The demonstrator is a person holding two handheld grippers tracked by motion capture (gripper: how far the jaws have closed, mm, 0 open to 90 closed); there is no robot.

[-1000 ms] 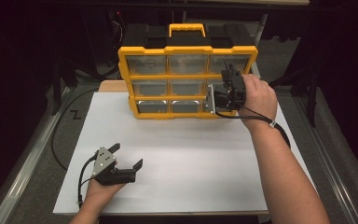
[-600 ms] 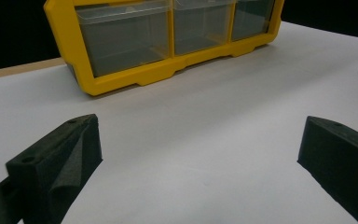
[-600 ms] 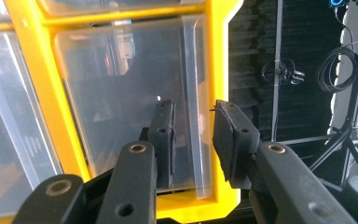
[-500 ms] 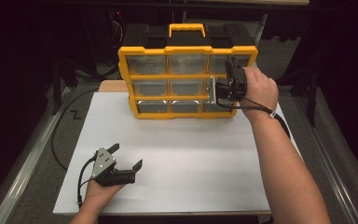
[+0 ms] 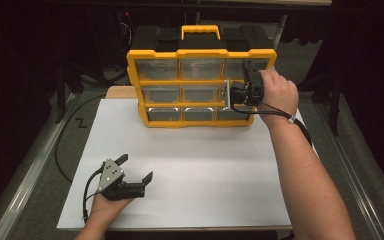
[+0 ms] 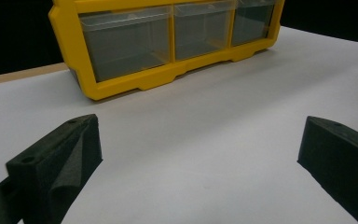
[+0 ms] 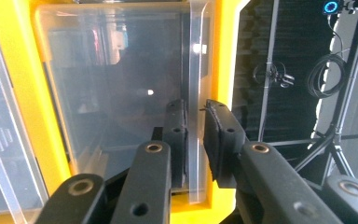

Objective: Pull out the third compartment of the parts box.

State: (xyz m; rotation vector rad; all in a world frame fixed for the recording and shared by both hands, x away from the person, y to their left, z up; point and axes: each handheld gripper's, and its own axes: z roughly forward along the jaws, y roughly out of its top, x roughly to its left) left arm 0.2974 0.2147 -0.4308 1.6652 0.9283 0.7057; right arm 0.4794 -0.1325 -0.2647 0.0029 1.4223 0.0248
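Note:
A yellow organizer (image 5: 200,82) with clear plastic drawers and a black top stands upright at the far side of the white table (image 5: 205,165). At its right column, about the middle row, my right gripper (image 5: 236,93) is shut on the thin clear front wall of a drawer (image 5: 226,96). In the right gripper view the two pads (image 7: 219,135) pinch that clear wall (image 7: 195,70) beside the yellow frame (image 7: 221,56). My left gripper (image 5: 137,166) rests open near the front left of the table with nothing between its jaws. It faces the organizer's bottom row (image 6: 168,42).
A yellow carry handle (image 5: 200,31) tops the organizer. A black cable (image 5: 62,150) runs off the table's left edge. White table surface (image 6: 205,121) lies bare between the left gripper and the organizer. Dark stands and cables (image 7: 326,70) sit beyond the organizer's right side.
My right hand and gripper have shifted slightly up and right at the organizer's right column. The left gripper has stayed where it was.

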